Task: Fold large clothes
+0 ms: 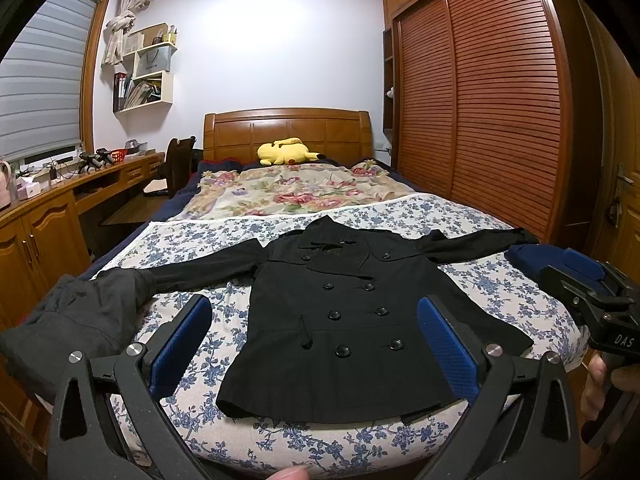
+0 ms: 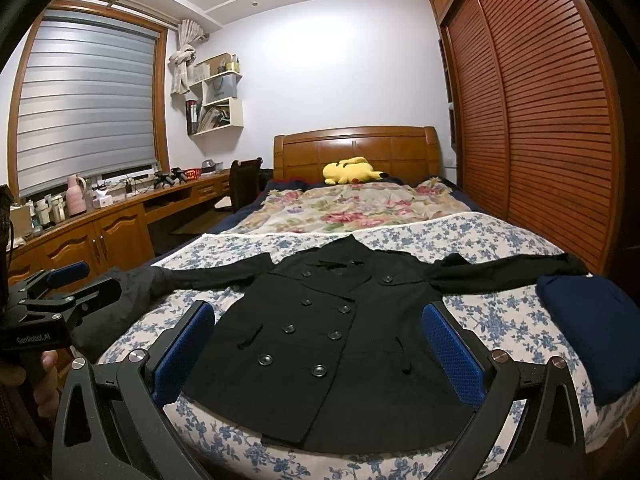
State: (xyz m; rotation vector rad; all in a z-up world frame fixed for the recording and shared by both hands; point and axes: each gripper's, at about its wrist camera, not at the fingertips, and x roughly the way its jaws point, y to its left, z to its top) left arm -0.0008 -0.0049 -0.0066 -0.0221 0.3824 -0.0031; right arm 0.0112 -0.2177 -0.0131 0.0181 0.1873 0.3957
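A black double-breasted coat [image 1: 344,312] lies flat, front up, on the blue-flowered bedspread [image 1: 280,436], both sleeves spread out sideways. It also shows in the right wrist view [image 2: 320,344]. My left gripper [image 1: 314,316] is open and empty, held above the coat's lower half; it also shows at the left edge of the right wrist view [image 2: 66,282]. My right gripper [image 2: 318,322] is open and empty above the coat's hem; it shows at the right edge of the left wrist view [image 1: 560,266].
A dark grey garment [image 1: 76,316] lies by the coat's left sleeve at the bed's left edge. A folded navy garment [image 2: 592,320] lies at the right edge. A floral blanket [image 1: 296,188] and yellow plush toy [image 1: 286,151] lie toward the headboard. Desk left, wardrobe right.
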